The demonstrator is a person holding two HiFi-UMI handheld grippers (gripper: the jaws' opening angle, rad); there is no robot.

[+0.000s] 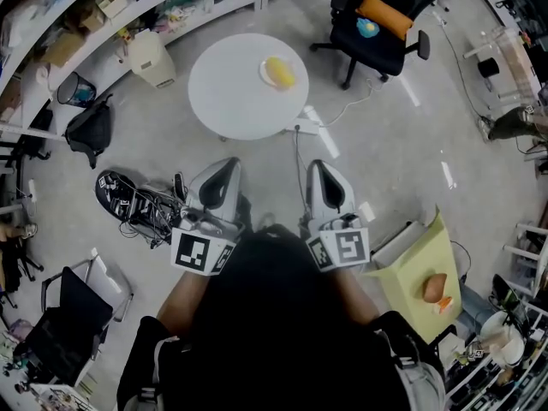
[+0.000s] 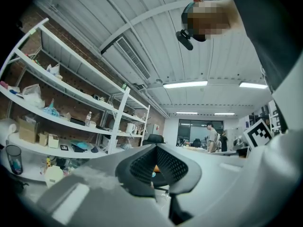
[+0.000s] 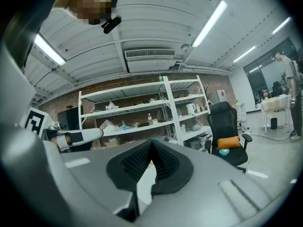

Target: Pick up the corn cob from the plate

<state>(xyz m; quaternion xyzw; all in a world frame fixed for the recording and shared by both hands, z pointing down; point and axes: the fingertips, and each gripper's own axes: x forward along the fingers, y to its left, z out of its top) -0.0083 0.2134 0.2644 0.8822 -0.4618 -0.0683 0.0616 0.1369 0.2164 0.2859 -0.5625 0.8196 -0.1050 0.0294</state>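
The yellow corn cob (image 1: 279,72) lies on a small white plate (image 1: 265,75) at the right side of a round white table (image 1: 231,92), far ahead of me in the head view. My left gripper (image 1: 224,164) and right gripper (image 1: 318,166) are held side by side close to my body, short of the table and pointing level towards it. Both are shut with nothing between their pads. In the left gripper view the left gripper (image 2: 155,148) has its dark ribbed pads meeting at the tips. The right gripper (image 3: 151,143) looks the same in the right gripper view. Neither gripper view shows the corn.
A black office chair (image 1: 385,15) with an orange cushion stands right of the table. White shelving (image 1: 128,7) runs along the back left, with a white bin (image 1: 152,58) and a black bag (image 1: 90,131) below. Cables (image 1: 141,208) lie at my left, a yellow box (image 1: 419,276) at my right.
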